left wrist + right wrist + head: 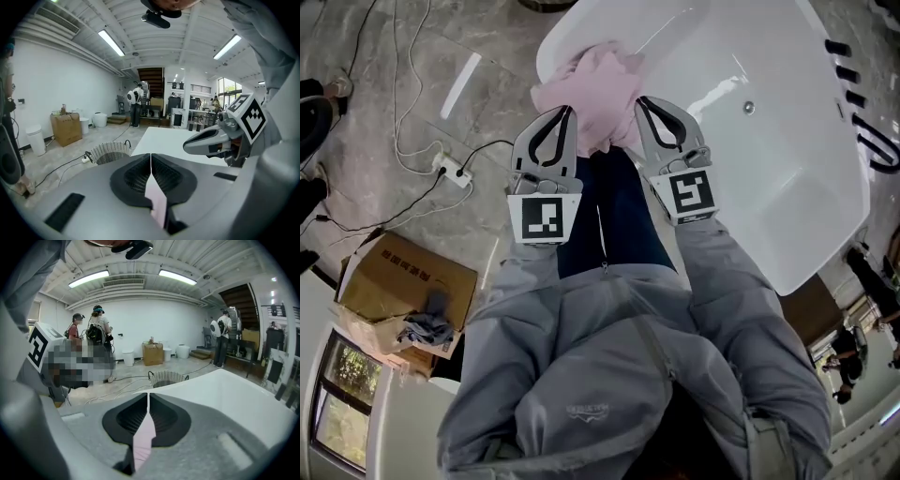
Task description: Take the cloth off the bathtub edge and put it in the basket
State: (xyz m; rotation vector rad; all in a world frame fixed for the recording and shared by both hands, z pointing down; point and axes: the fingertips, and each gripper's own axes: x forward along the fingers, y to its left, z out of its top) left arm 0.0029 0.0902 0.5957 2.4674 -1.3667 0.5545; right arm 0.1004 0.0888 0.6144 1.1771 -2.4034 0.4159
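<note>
A pink cloth (pixel 592 82) lies bunched over the near rim of the white bathtub (pixel 787 141). My left gripper (pixel 568 112) holds its left side and my right gripper (pixel 640 101) its right side. In the left gripper view the jaws (pixel 151 158) are shut, with a strip of pink cloth (pixel 157 202) pinched between them. The right gripper view shows the same: shut jaws (pixel 148 398) with pink cloth (pixel 143 442) between them. A woven basket (pixel 110 152) stands on the floor beyond the tub's end, also in the right gripper view as basket (pixel 167 378).
An open cardboard box (pixel 403 291) sits on the floor at lower left. A power strip (pixel 452 172) and cables lie on the tiled floor left of the tub. People (pixel 96 336) stand in the background near boxes and bins (pixel 67 127).
</note>
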